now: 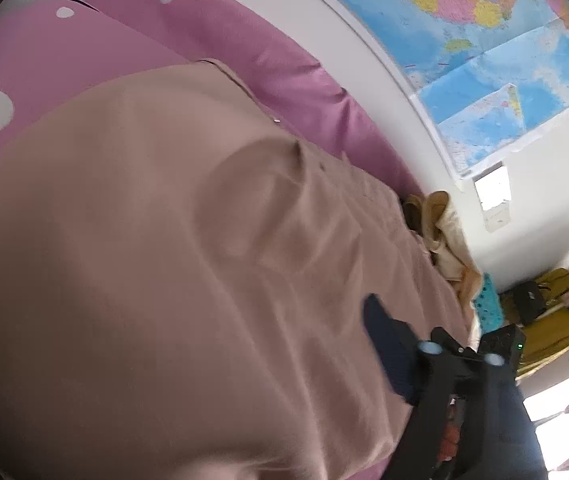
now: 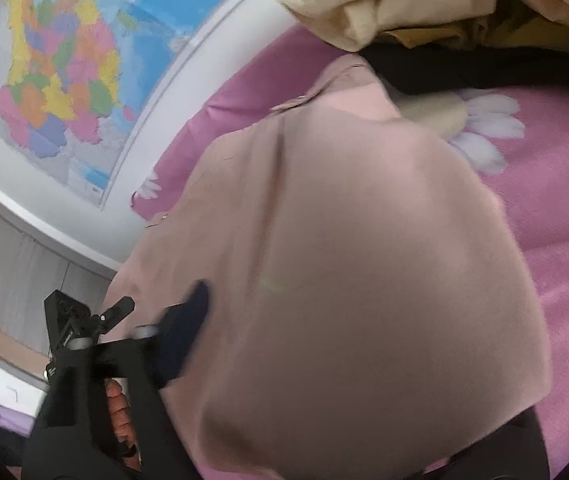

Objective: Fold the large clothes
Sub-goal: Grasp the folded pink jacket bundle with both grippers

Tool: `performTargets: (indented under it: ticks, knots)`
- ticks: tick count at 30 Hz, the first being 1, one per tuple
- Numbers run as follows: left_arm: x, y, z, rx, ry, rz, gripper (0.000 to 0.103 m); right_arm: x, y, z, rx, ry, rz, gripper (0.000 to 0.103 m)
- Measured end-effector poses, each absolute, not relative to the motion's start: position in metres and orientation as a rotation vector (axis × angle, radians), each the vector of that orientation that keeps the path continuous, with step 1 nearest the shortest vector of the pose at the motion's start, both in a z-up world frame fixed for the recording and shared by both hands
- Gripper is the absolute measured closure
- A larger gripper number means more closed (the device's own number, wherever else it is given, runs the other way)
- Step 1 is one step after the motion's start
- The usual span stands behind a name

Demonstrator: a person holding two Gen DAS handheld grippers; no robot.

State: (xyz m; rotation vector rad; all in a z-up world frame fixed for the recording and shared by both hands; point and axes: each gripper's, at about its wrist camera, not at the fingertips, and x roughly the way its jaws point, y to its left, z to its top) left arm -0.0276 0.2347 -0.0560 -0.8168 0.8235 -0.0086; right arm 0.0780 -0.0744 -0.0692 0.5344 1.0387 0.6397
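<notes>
A large dusty-pink garment (image 1: pixel 172 248) lies spread over the pink flowered bedspread (image 1: pixel 44 56), and it fills the lens in both views. In the left wrist view I see the right gripper (image 1: pixel 376 312) at the lower right, its dark finger pressed on the cloth's far edge. In the right wrist view the garment (image 2: pixel 364 260) bulges close to the camera, and the left gripper (image 2: pixel 196 300) at the lower left has its dark finger on the cloth edge. Each camera's own fingers are hidden behind the fabric. Both grippers seem shut on the garment.
A colourful wall map (image 1: pixel 484 40) hangs beside the bed and also shows in the right wrist view (image 2: pixel 64 80). A heap of cream and mustard clothes (image 2: pixel 404 0) lies at the bed's end (image 1: pixel 444 232). A yellow chair with a black bag (image 1: pixel 544 312) stands beyond the bed.
</notes>
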Motion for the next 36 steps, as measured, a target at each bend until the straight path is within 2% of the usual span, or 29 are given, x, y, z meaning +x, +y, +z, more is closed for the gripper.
performTargets:
  ticks: [1, 4, 6, 10, 12, 14, 15, 18, 24, 29, 33, 36]
  knots:
    - [-0.027, 0.236, -0.056, -0.81, 0.833, 0.008, 0.057, 0.08, -0.076, -0.074, 0.554, 1.059, 0.654, 0.07]
    - [-0.029, 0.242, -0.06, -0.827, 0.848, 0.016, 0.066, 0.083, -0.083, -0.082, 0.612, 1.079, 0.705, 0.072]
    - [-0.028, 0.241, -0.06, -0.81, 0.849, 0.017, 0.066, 0.084, -0.081, -0.081, 0.614, 1.081, 0.706, 0.068]
    - [-0.025, 0.244, -0.06, -0.861, 0.835, -0.024, 0.047, 0.085, -0.077, -0.077, 0.622, 1.079, 0.714, 0.059]
    - [-0.022, 0.242, -0.058, -0.848, 0.839, -0.025, 0.045, 0.086, -0.075, -0.075, 0.613, 1.075, 0.707, 0.059]
    - [-0.02, 0.238, -0.056, -0.815, 0.842, -0.009, 0.046, 0.086, -0.071, -0.074, 0.585, 1.069, 0.703, 0.06]
    - [-0.019, 0.236, -0.056, -0.779, 0.852, 0.018, 0.057, 0.087, -0.068, -0.073, 0.574, 1.07, 0.698, 0.064]
    - [-0.018, 0.234, -0.055, -0.74, 0.866, 0.042, 0.064, 0.088, -0.071, -0.077, 0.571, 1.075, 0.702, 0.071]
    - [-0.016, 0.233, -0.054, -0.719, 0.881, 0.045, 0.068, 0.088, -0.07, -0.078, 0.571, 1.068, 0.723, 0.076]
    - [-0.015, 0.234, -0.055, -0.723, 0.884, 0.043, 0.068, 0.09, -0.068, -0.077, 0.594, 1.075, 0.728, 0.064]
    - [-0.014, 0.236, -0.055, -0.754, 0.889, 0.027, 0.062, 0.091, -0.063, -0.078, 0.554, 1.072, 0.707, 0.073]
    - [-0.013, 0.233, -0.054, -0.715, 0.896, 0.044, 0.065, 0.091, -0.066, -0.078, 0.565, 1.074, 0.715, 0.078]
